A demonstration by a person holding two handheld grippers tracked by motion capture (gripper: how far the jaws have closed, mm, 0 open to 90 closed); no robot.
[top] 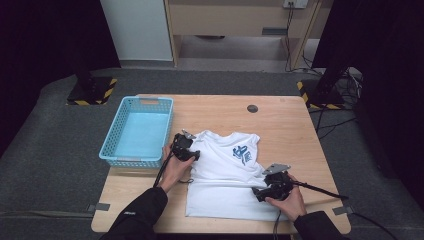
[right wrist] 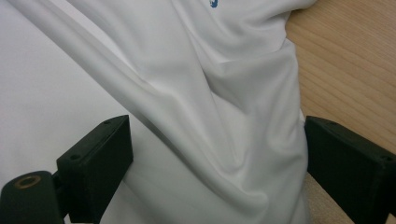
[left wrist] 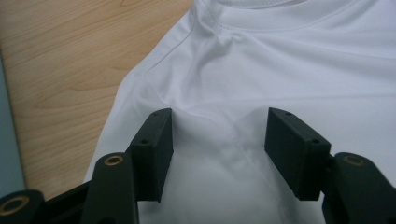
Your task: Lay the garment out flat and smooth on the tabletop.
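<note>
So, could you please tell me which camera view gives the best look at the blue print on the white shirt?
The high view: there the blue print shows whole on the white shirt spread on the table. The right gripper view catches just a blue corner of it at the top edge. The left gripper view has plain white cloth near the collar.

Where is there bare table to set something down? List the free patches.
Free: the wood of the table right of the white T-shirt, round the dark grommet; the front-left corner below the blue basket. The basket itself holds nothing. Crowded: the middle, where the left gripper and right gripper work the shirt.
</note>
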